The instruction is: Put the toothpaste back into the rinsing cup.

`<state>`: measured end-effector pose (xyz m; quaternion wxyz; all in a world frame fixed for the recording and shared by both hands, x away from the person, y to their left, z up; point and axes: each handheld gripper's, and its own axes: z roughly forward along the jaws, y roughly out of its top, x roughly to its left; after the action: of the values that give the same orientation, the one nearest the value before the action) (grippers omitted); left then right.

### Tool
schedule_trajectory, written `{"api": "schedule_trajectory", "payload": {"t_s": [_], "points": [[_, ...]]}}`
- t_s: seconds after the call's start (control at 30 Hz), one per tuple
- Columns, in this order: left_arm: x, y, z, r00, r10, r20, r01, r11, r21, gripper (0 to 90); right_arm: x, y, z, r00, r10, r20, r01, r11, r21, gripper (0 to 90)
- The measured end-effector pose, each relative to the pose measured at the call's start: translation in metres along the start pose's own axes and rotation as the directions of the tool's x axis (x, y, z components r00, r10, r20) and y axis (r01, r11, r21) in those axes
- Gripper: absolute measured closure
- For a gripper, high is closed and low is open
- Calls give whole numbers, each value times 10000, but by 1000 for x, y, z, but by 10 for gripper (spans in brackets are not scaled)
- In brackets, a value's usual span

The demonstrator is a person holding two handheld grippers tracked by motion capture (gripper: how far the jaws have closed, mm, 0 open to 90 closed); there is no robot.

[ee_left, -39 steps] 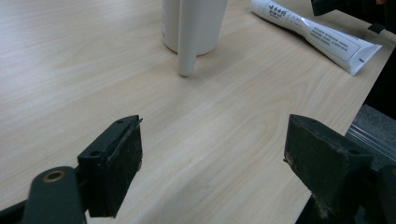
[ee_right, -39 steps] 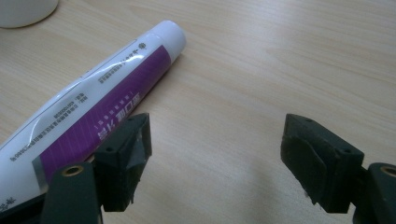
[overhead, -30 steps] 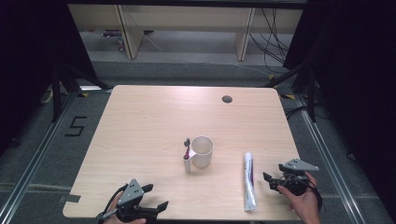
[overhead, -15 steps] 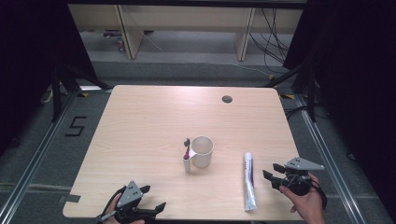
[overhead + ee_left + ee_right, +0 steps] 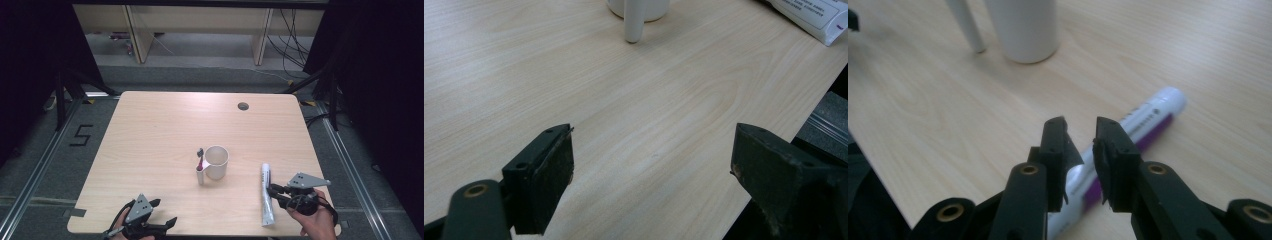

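Closing right gripper (image 5: 1080,150) jaws to a narrow gap over tube (image 5: 1143,122), nothing pinched; grasp pending. Left gripper (image 5: 651,165) wide, at 7 o'clock.

Bench (image 5: 150,140): light wood grain, rounded corners; you see a dark round hole (image 5: 243,106) near its far right corner.

Mid-bench: a white mug (image 5: 216,162) stands upright with its mouth open to the top. A toothbrush (image 5: 200,170) with a white handle stands against the mug's left side, foot on the bench and dark head uppermost.

Floor to your left: a black "5" marking (image 5: 82,135) on the grey surface. Metal rails (image 5: 350,165) run along both sides of the bench.

Beyond the far edge: pale wooden panels (image 5: 135,30) and loose black cables (image 5: 292,45) hanging down to the floor. Black drapes flank both sides.
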<state>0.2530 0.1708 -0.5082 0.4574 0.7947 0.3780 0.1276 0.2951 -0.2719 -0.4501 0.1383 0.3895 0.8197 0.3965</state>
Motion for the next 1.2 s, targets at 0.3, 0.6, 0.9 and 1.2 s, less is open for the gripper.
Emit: {"api": "schedule_trajectory", "payload": {"t_s": [0.3,0.6,0.9,1.2], "points": [[0,-1,1,9999,100,3,-100,9998,163,173,20,-1,18,9946,-711,-757,751,9959,510,849],[0,-1,2,10000,96,28,-96,9998,171,176,21,-9,28,9909,-843,-1052,936,9919,864,893],[0,-2,3,9999,153,47,-154,9997,189,176,25,-14,32,9889,-916,-1167,1046,9883,1109,896],[0,-2,3,9999,140,47,-141,9997,198,176,21,-22,30,9881,-1000,-1172,1157,9841,1350,895]]}}
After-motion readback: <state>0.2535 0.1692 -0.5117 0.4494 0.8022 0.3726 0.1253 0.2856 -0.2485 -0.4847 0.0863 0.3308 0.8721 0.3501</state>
